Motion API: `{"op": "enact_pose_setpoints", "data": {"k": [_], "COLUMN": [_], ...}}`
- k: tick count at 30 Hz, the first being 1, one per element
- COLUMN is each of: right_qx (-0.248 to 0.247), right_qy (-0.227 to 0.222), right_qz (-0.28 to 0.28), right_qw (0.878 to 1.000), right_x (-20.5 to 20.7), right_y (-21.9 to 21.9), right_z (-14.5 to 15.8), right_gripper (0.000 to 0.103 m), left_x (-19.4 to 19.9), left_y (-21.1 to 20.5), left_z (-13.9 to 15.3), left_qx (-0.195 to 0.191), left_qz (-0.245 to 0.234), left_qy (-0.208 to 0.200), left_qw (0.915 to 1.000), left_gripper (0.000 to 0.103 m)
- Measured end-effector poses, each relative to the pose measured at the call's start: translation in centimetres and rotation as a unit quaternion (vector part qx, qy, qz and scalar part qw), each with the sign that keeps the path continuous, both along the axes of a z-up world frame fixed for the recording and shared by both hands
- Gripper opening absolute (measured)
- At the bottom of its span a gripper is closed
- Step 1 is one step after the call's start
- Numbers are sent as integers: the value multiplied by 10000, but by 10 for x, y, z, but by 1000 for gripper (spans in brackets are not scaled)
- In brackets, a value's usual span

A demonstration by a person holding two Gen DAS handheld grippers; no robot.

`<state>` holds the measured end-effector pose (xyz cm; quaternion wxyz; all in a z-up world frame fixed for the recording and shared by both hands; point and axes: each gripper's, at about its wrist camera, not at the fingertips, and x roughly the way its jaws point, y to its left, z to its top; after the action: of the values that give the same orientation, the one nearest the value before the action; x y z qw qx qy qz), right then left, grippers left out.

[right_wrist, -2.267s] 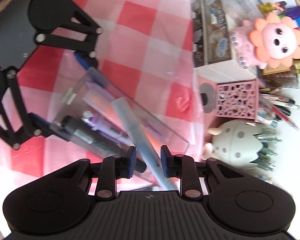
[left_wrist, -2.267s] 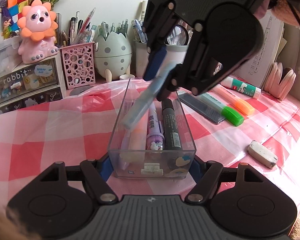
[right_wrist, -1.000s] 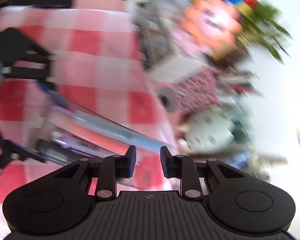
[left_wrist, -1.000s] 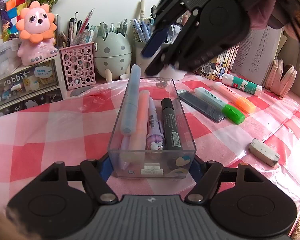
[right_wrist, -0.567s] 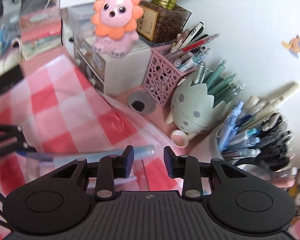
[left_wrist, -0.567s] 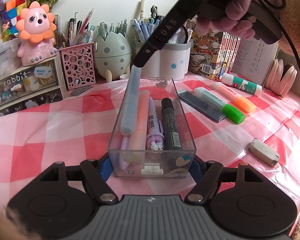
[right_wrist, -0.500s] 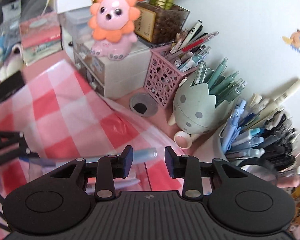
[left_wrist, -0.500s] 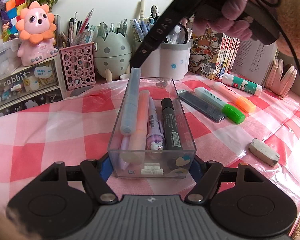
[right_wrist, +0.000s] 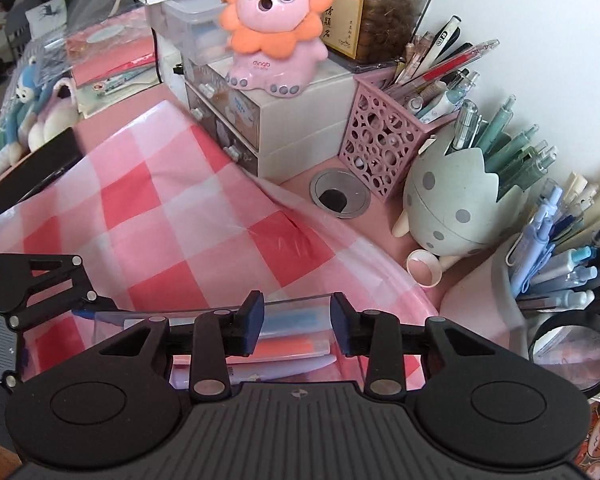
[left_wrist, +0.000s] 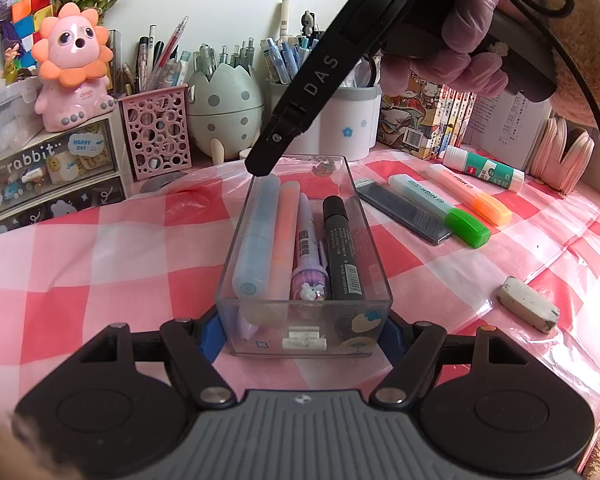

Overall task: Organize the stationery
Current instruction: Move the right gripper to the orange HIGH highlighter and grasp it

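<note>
Surface: your pink-checked tablecloth (left_wrist: 100,248) covers the tabletop; penholders line its back edge.
Clear box (left_wrist: 302,264): mid-cloth, clamped by your left gripper (left_wrist: 302,330).
Change: blue highlighter (left_wrist: 256,240) now lies inside, released.
Right gripper (right_wrist: 297,326): jaws parted, empty, angled down over the box's far end.

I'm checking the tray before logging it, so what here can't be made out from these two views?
- Left wrist view: the lilac item under the blue highlighter in the clear tray, blurred by the front wall.
- Right wrist view: most of the tray's contents, hidden behind the right gripper.
- Left wrist view: the black marker label, too small.
</note>
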<state>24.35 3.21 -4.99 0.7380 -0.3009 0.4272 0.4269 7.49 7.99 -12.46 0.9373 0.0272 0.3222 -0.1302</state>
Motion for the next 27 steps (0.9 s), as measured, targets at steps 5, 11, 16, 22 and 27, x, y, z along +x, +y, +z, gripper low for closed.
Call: {"op": "enact_pose_setpoints", "data": {"k": [5, 11, 16, 22, 27], "right_qx": [72, 187, 202, 221, 120], "right_qy": [-224, -342, -453, -663, -771], "right_qz": [-199, -413, -544, -852, -1077], "right_qw": [9995, 9984, 9973, 9939, 9911], "right_x": [-5, -20, -35, -52, -66], "right_y": [-6, -23, -40, -63, -86], "right_z": [12, 19, 23, 24, 14], "right_gripper": [41, 55, 61, 70, 72], "left_x": [0, 0, 0, 0, -1], "left_y": [0, 0, 0, 0, 0], "left_z": [0, 0, 0, 0, 1], "left_qx": [3, 28, 40, 63, 76], "left_qz": [-1, 33, 50, 116, 164], "left_qy": [0, -6, -9, -17, -19], "left_qw": [10000, 10000, 10000, 9999, 9998], "left_gripper": [47, 48, 48, 48, 49]}}
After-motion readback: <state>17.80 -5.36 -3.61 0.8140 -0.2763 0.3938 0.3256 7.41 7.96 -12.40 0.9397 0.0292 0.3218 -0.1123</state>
